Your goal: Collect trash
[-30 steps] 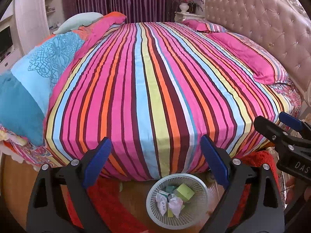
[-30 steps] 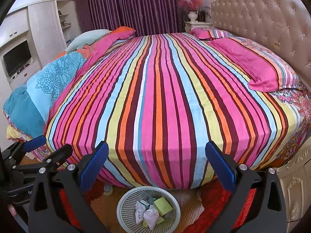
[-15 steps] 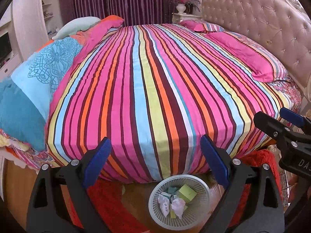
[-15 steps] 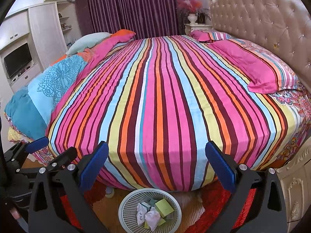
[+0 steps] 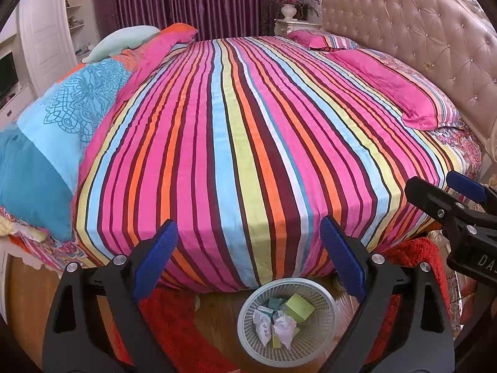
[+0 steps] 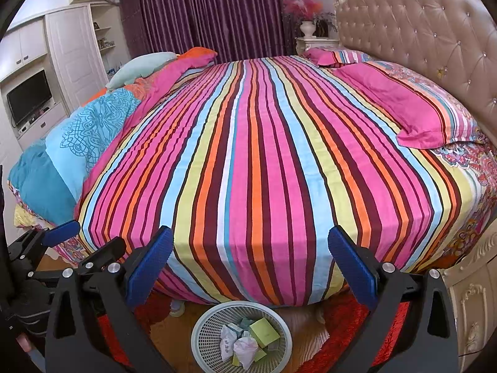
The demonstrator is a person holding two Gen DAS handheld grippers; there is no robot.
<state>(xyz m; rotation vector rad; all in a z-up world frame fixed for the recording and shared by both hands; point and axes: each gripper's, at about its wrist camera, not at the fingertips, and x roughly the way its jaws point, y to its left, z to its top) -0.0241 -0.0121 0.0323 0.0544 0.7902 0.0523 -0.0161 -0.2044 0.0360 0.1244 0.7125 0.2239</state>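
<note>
The trash (image 5: 281, 320) lies inside a white lattice wastebasket (image 5: 323, 338) that stands on the wood floor at the foot of the bed (image 5: 248, 143). Visible in it are a green box (image 6: 264, 331), crumpled white paper (image 6: 245, 349) and smaller teal packets; the lower layers are covered by these pieces and cannot be made out.

In the left wrist view the basket sits at 6 o'clock, below and between the blue pads of the left gripper (image 5: 248, 261), nearer the right-hand finger, which overlaps part of the rim. The jaws stand spread wide with nothing between them.

In the right wrist view the basket again sits at 6 o'clock, its lower rim cut off by the frame edge. The right gripper (image 6: 250, 264) is likewise spread wide and empty, the basket below the gap and touching neither finger.

Each gripper appears only in part in the other's view: the right one at 3 o'clock, the left one at 8 o'clock.

A red rug (image 5: 416, 255) flanks the basket. A striped sheet covers the bed, with a pink pillow (image 5: 391, 90) at 2 o'clock, a blue quilt (image 5: 62, 130) at 9 o'clock and a tufted headboard (image 5: 419, 31) at 1 o'clock.
</note>
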